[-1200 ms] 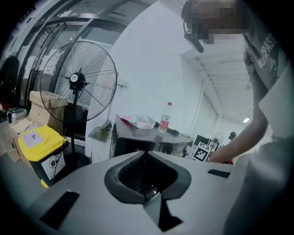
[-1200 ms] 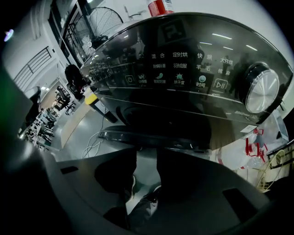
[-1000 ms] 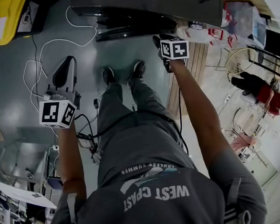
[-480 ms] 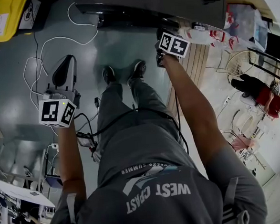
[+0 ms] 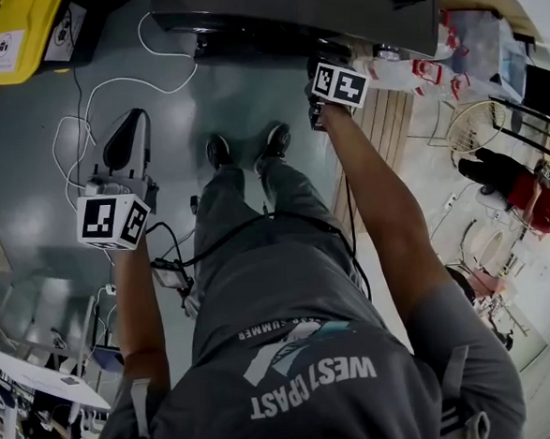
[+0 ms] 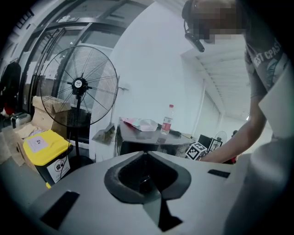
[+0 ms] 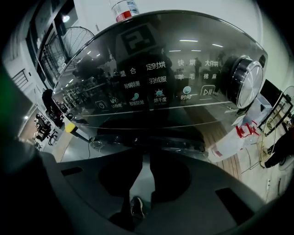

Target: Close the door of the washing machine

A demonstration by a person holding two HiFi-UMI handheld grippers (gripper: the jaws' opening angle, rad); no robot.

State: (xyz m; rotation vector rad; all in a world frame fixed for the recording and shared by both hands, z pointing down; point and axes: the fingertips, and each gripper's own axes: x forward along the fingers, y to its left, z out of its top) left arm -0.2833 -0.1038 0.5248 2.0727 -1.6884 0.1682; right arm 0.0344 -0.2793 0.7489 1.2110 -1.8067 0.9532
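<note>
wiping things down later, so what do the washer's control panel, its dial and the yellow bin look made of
Control panel: glossy dark plastic or glass; it mirrors ceiling lights.
Dial: silvery, chrome-like rim with fine ridges, metal or plated plastic.
Yellow bin: opaque moulded plastic, smooth with a soft sheen on its lid.

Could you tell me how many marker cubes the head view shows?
2: the left cube over the floor, the right cube beside the washing machine. None seems hidden.
</note>
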